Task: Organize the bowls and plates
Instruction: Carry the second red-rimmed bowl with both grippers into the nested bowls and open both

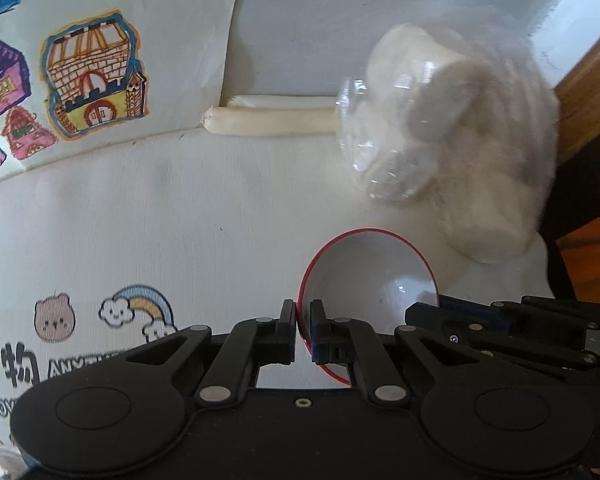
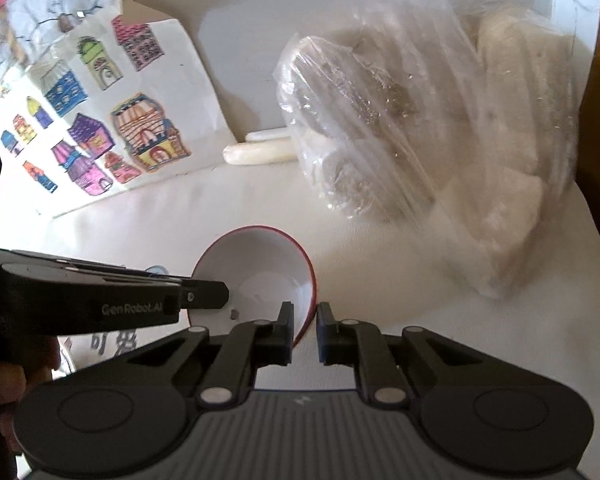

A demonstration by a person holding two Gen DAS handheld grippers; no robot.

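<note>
So both grippers are on the same small white bowl with the thin red rim (image 1: 370, 276), one on each side. Left gripper (image 1: 303, 322) is clamped right down on the rim, pads w/ the bowl edge pinched btwn them, no gap to speak of. Right gripper (image 2: 305, 324) has the opposite edge of the rim btwn its fingers too, jaws nearly closed; red edge sits against the left pad, small gap on the other side, so can't say 100% both pads are pressing.

Bowl looks tilted, inside facing the cams, empty afaict, over the white bench cloth (image 1: 180, 220) w/ cartoon bear + rainbow prints. Can't tell if it's touching the bench or lifted.

Behind it: big clear plastic bag of white lumpy stuff (image 2: 440, 140), near the bowl but apart. Two pale rolled-up tubes (image 1: 268, 118) lie along the back wall, and a paper sheet w/ coloured house drawings (image 1: 92, 76) leans on the left.
</note>
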